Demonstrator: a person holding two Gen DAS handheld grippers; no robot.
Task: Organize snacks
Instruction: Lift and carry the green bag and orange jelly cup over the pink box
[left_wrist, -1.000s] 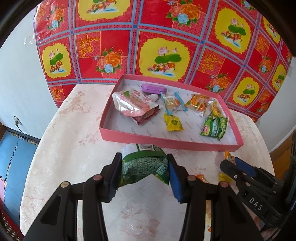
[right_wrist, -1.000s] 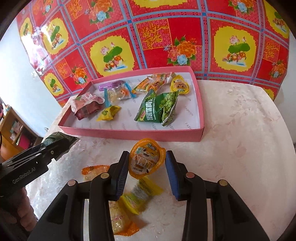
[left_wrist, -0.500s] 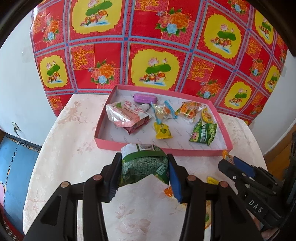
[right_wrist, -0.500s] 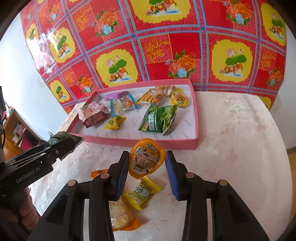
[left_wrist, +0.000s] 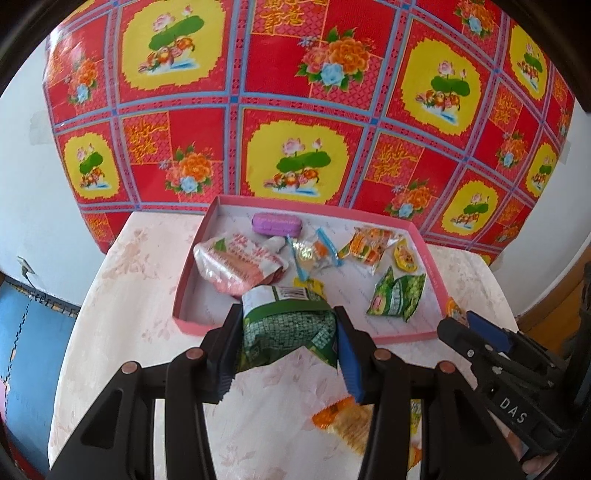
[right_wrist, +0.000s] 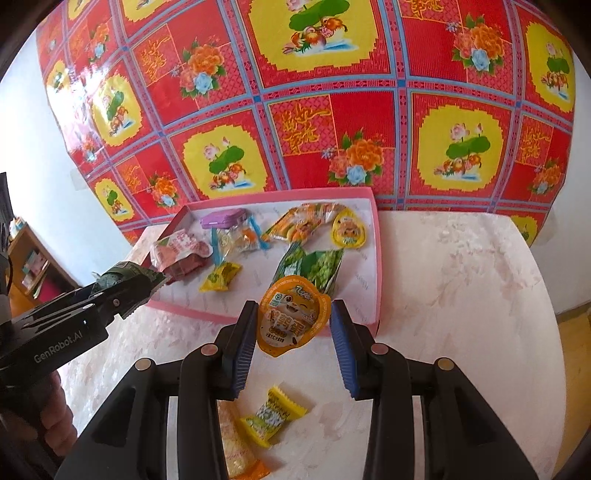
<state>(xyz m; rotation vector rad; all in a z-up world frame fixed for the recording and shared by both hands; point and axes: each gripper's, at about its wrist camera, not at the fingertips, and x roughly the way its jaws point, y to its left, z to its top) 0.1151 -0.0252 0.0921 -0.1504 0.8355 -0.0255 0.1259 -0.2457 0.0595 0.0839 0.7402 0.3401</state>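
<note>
My left gripper (left_wrist: 284, 350) is shut on a green snack bag (left_wrist: 288, 328), held above the table near the front wall of the pink tray (left_wrist: 295, 334). My right gripper (right_wrist: 293, 343) is shut on an orange sealed snack cup (right_wrist: 291, 317), lifted in front of the pink tray (right_wrist: 376, 258). The tray holds several snacks: a pink pouch (left_wrist: 240, 260), a purple case (left_wrist: 277, 223), a green pea bag (left_wrist: 397, 297), and small candies. In the right wrist view the left gripper (right_wrist: 125, 284) shows at the left with the green bag. The right gripper (left_wrist: 461, 328) appears at the right of the left wrist view.
A yellow candy (right_wrist: 271, 415) and an orange-tipped packet (right_wrist: 236, 450) lie on the pale floral table (right_wrist: 461, 295) under the right gripper. A red and yellow patterned sheet (left_wrist: 295, 110) hangs behind the table. A wooden shelf (right_wrist: 29, 262) stands at far left.
Both grippers have risen with their snacks still held; the tray and table now look lower and smaller, and more of the patterned sheet fills both views.
</note>
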